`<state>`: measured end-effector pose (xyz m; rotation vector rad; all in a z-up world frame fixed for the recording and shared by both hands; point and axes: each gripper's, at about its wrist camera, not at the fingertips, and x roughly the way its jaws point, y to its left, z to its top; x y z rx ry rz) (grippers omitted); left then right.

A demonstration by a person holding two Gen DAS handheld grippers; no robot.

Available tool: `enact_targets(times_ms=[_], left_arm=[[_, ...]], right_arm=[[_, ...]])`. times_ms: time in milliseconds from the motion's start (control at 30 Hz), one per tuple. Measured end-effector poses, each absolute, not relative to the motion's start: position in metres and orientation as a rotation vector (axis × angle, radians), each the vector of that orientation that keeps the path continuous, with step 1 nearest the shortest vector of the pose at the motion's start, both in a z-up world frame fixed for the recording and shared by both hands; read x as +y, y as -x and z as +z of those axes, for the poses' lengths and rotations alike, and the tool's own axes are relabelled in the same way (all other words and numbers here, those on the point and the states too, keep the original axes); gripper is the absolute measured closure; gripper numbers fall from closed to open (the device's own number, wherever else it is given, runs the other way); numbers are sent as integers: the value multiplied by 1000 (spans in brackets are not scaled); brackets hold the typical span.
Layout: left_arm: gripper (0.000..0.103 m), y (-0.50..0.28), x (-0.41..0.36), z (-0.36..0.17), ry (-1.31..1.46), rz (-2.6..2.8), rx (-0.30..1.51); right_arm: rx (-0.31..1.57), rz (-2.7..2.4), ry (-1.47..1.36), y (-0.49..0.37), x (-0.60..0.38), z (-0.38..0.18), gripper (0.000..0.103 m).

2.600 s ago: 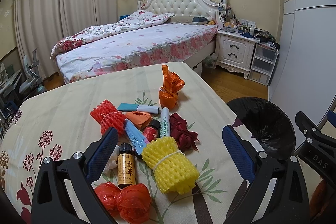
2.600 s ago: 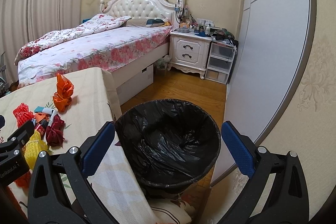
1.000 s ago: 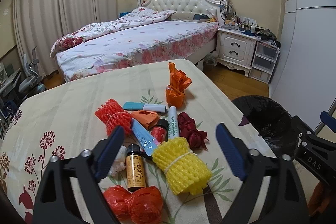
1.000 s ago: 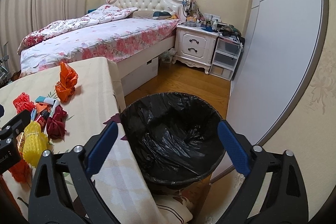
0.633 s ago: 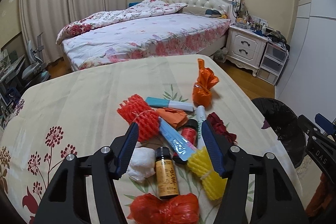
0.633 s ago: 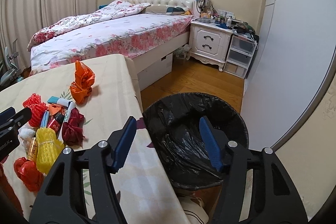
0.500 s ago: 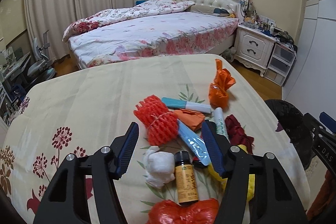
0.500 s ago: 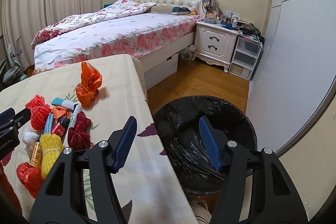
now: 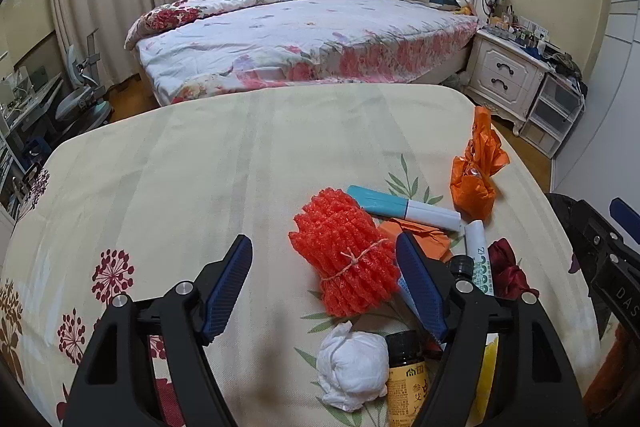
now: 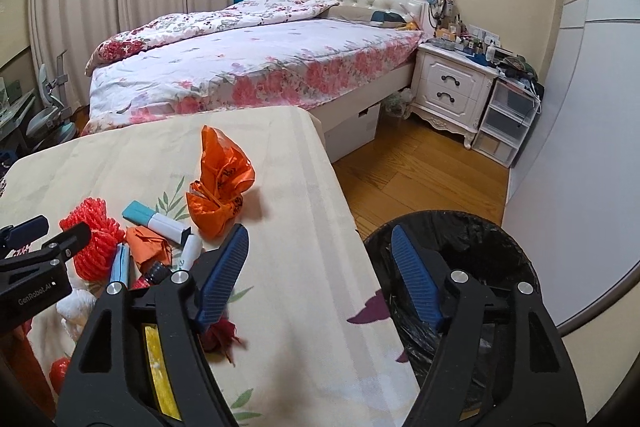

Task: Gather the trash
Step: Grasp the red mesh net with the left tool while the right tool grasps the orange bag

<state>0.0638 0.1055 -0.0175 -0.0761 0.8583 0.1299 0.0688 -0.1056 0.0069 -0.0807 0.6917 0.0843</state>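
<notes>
A heap of trash lies on the floral tablecloth (image 9: 200, 167): a red foam net (image 9: 344, 259), a white tissue ball (image 9: 352, 367), a brown bottle (image 9: 408, 379), tubes (image 9: 404, 209), an orange bag (image 9: 476, 179) and a dark red wrapper (image 9: 508, 271). My left gripper (image 9: 324, 283) hovers over the net. Its jaws are opening and the pads touch nothing. My right gripper (image 10: 320, 275) hangs over the table's right edge beside the black-lined bin (image 10: 492, 247). Its jaws are opening with nothing between them. The orange bag (image 10: 220, 187) lies ahead of it to the left.
A bed (image 9: 300, 39) with a floral quilt stands beyond the table, a white nightstand (image 10: 452, 87) and plastic drawers (image 10: 508, 123) to its right. Wooden floor (image 10: 420, 167) runs between bed, bin and the pale wardrobe wall on the right.
Both views have swung left across the table. The red net now sits between the left fingers and the bin has slid right. Both pairs of jaws narrowed, then widened again.
</notes>
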Motion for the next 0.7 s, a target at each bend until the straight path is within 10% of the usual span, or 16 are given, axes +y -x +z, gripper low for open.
enact_targets(times_ms=[700], left_arm=[[58,-73,127,-16,141,42,862]], right_arm=[[729,178,101,-113,-61,-3,30]])
